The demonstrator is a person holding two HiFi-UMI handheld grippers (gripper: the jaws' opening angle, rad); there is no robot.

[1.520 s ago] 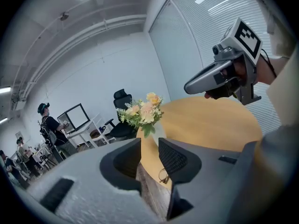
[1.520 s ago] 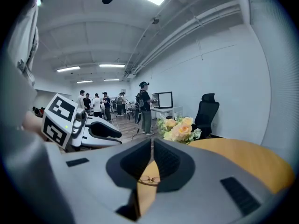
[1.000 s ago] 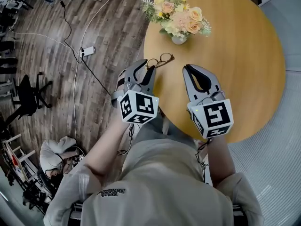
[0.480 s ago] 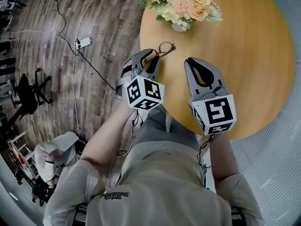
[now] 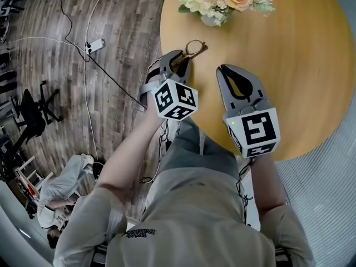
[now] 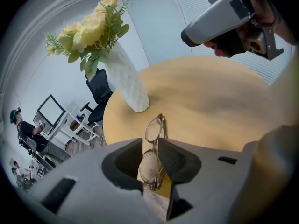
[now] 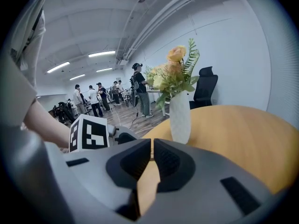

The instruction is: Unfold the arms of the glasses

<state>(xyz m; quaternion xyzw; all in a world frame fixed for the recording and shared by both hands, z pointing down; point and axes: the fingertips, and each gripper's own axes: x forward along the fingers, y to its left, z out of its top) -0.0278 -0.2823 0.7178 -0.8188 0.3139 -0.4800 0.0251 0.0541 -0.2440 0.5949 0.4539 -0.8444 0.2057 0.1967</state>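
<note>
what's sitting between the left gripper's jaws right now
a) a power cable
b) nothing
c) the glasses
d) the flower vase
c: the left gripper view shows the left gripper with its jaws closed on one lens of the glasses, while the other lens sticks out past the jaws.
</note>
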